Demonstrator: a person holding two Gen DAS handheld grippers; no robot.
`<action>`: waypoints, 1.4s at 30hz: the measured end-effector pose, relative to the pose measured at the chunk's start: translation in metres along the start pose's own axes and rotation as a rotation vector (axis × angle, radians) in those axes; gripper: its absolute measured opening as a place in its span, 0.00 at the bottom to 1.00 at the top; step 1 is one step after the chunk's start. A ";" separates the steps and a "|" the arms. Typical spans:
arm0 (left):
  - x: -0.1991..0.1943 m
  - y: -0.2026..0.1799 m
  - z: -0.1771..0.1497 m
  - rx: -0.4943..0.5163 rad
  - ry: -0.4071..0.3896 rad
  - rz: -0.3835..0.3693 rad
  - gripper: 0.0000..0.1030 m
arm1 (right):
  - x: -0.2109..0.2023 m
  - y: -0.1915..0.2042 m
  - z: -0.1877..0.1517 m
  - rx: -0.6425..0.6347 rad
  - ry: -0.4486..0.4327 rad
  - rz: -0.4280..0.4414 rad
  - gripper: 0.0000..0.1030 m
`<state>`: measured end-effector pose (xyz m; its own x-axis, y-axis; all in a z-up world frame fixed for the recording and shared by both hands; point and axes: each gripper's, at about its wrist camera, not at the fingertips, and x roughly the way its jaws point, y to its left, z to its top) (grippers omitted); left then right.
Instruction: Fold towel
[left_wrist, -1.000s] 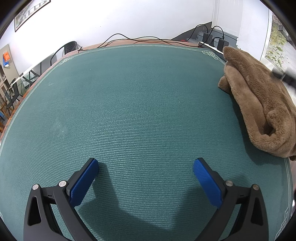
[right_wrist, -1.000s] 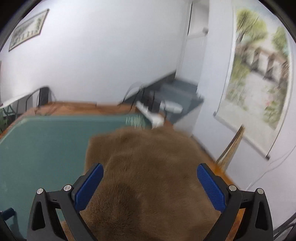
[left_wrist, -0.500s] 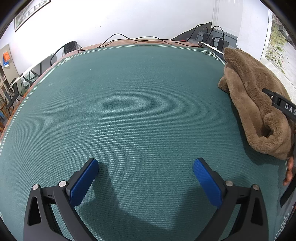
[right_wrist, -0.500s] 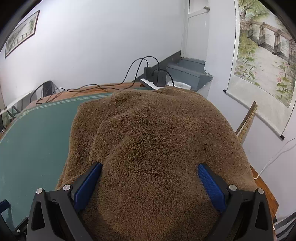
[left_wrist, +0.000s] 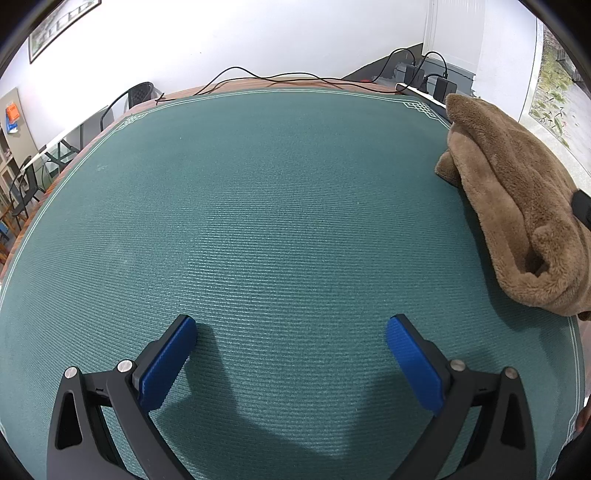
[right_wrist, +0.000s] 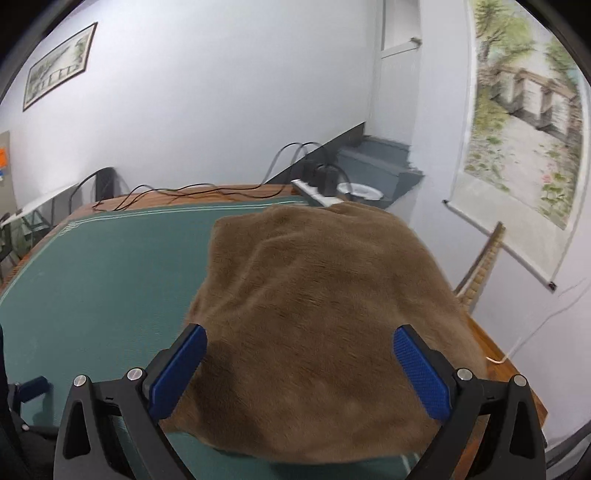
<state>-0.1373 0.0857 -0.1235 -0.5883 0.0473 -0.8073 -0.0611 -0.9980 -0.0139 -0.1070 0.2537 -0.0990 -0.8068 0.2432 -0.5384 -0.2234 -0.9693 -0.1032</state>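
A brown fluffy towel (left_wrist: 517, 199) lies bunched at the right edge of the green table mat (left_wrist: 258, 206). My left gripper (left_wrist: 290, 360) hovers open over bare mat, well left of the towel, with nothing between its blue pads. In the right wrist view the towel (right_wrist: 314, 314) fills the middle, heaped near the mat's right corner. My right gripper (right_wrist: 299, 369) stands open just above the towel's near part, one blue pad on each side of the heap. A black part of the right gripper (left_wrist: 581, 206) shows over the towel at the frame's edge.
A power strip with plugs (right_wrist: 321, 184) and black cables (left_wrist: 266, 77) lie along the table's far edge. The wooden table border (right_wrist: 495, 354) runs right of the towel. Chairs (left_wrist: 136, 94) stand beyond the far left. A scroll painting (right_wrist: 524, 122) hangs on the right wall.
My right gripper dipped close onto the towel half a second ago and has since pulled back up and away; it stays open. The left gripper has held still.
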 end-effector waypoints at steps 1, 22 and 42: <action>0.000 0.000 0.000 0.000 0.000 0.000 1.00 | -0.001 -0.005 -0.001 0.005 -0.007 -0.015 1.00; 0.000 0.000 0.000 0.000 0.000 0.000 1.00 | 0.013 -0.031 -0.021 0.061 0.060 -0.010 1.00; 0.000 0.000 0.000 0.000 0.000 0.000 1.00 | -0.031 -0.019 -0.027 0.004 0.007 -0.027 1.00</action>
<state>-0.1374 0.0860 -0.1236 -0.5885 0.0473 -0.8071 -0.0611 -0.9980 -0.0139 -0.0628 0.2634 -0.1030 -0.7969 0.2688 -0.5410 -0.2471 -0.9622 -0.1141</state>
